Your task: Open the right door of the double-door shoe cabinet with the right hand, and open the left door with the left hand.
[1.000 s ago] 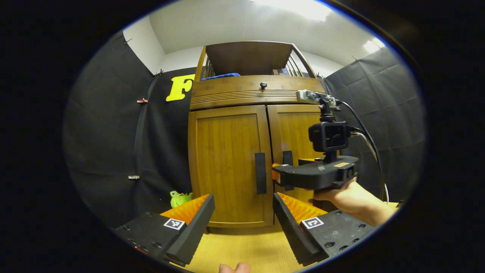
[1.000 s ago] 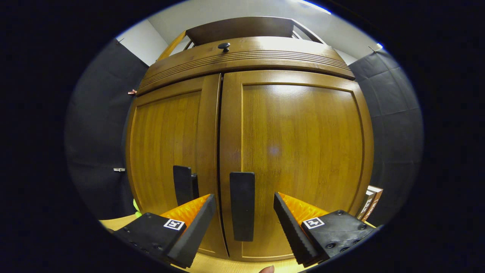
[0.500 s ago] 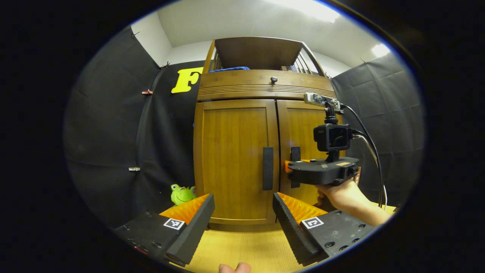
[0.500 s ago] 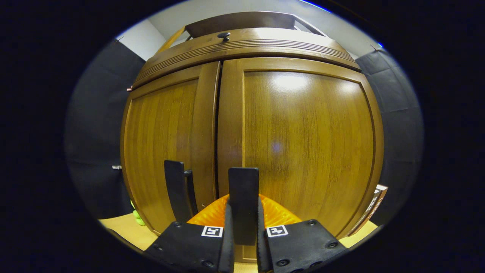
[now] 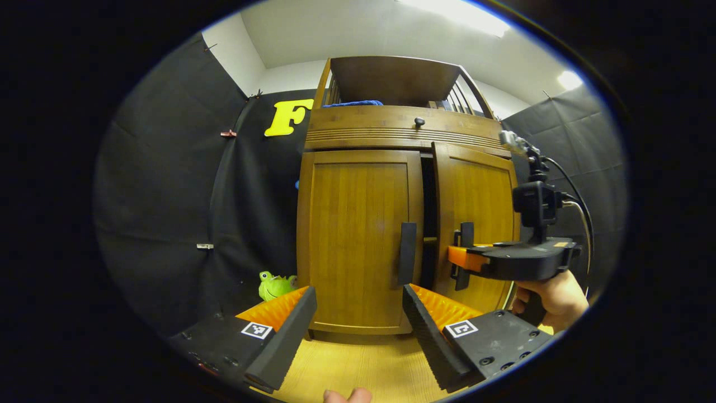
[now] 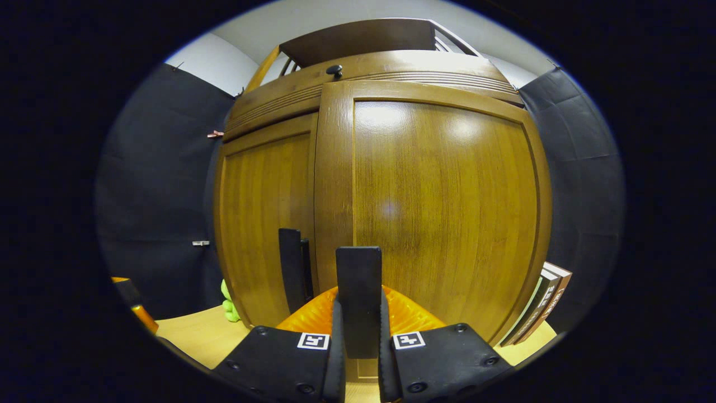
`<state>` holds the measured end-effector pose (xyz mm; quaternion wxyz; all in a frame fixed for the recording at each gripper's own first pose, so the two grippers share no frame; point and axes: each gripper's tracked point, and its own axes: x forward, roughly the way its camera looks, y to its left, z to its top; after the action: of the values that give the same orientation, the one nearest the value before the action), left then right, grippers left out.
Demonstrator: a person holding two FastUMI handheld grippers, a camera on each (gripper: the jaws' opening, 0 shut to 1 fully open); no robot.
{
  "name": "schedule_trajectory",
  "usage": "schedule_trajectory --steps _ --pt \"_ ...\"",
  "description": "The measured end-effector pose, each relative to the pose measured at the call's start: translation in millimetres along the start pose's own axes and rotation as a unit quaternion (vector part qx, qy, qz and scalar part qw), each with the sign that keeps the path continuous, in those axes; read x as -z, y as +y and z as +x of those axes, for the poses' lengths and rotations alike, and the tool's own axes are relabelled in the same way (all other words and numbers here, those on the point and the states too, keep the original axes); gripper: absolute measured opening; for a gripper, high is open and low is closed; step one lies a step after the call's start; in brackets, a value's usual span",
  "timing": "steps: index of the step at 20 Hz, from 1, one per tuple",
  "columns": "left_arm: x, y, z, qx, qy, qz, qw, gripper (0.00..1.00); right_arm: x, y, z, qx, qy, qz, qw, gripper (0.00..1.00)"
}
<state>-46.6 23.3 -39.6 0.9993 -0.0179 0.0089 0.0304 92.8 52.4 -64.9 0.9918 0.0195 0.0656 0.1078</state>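
Note:
A brown wooden shoe cabinet point(image 5: 363, 120) stands on a wooden surface. Its left door point(image 5: 355, 240) is closed, with a dark vertical handle point(image 5: 406, 253). The right door point(image 5: 478, 212) is swung a little outward, a dark gap showing beside it. In the right gripper view the right door point(image 6: 442, 207) looms close, and my right gripper point(image 6: 358, 330) is shut on its dark handle point(image 6: 358, 280). From the left gripper view that gripper point(image 5: 460, 258) shows on the handle, held by a hand point(image 5: 551, 296). My left gripper point(image 5: 358, 313) hangs open in front of the left door, apart from it.
A green plush toy point(image 5: 274, 284) sits on the floor left of the cabinet. Books point(image 6: 540, 305) lean against the cabinet's right side. A drawer with a small knob point(image 5: 419, 121) runs above the doors. Blue cloth point(image 5: 352, 103) lies on the top shelf.
The right gripper closed on the right door's handle, then pulled the door partly open. The left gripper view shifted so the cabinet sits more to the right; the left gripper stayed open.

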Motion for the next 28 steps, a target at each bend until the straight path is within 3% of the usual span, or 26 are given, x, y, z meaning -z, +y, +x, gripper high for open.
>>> schedule_trajectory --steps 5,9,19,21,23,24,26,28 --pt "-4.2 -6.2 0.0 0.001 -0.002 -0.001 1.0 0.96 -3.2 -11.2 -52.3 -0.027 -0.009 0.009 1.0 0.23" --pt "-5.0 -20.6 1.7 0.012 -0.003 0.001 1.0 0.96 -8.8 -27.7 -90.6 -0.027 -0.01 0.004 1.0 0.27" --pt "-4.2 -61.4 8.0 0.031 -0.006 0.013 0.999 0.96 -19.9 -90.2 -164.9 0.024 -0.016 0.003 1.0 0.26" --pt "-5.1 -69.4 8.5 0.035 -0.007 0.012 0.999 0.96 -22.7 -107.2 -177.4 0.037 -0.017 0.001 0.999 0.22" --pt "-6.2 -76.3 11.5 0.04 -0.008 0.014 0.999 0.96 -26.0 -126.9 -189.1 0.056 -0.02 -0.009 0.998 0.25" --pt "-7.9 -78.3 12.5 0.04 -0.01 0.016 0.999 0.96 -30.3 -138.2 -194.3 0.069 -0.024 -0.017 0.997 0.21" --pt "-9.0 -83.6 13.3 0.043 -0.012 0.016 0.999 0.95 -32.5 -161.5 -200.9 0.097 -0.032 -0.032 0.994 0.25" --pt "-7.7 -87.5 15.7 0.046 -0.012 0.015 0.999 0.95 -34.6 -178.7 -210.4 0.112 -0.036 -0.034 0.992 0.1"
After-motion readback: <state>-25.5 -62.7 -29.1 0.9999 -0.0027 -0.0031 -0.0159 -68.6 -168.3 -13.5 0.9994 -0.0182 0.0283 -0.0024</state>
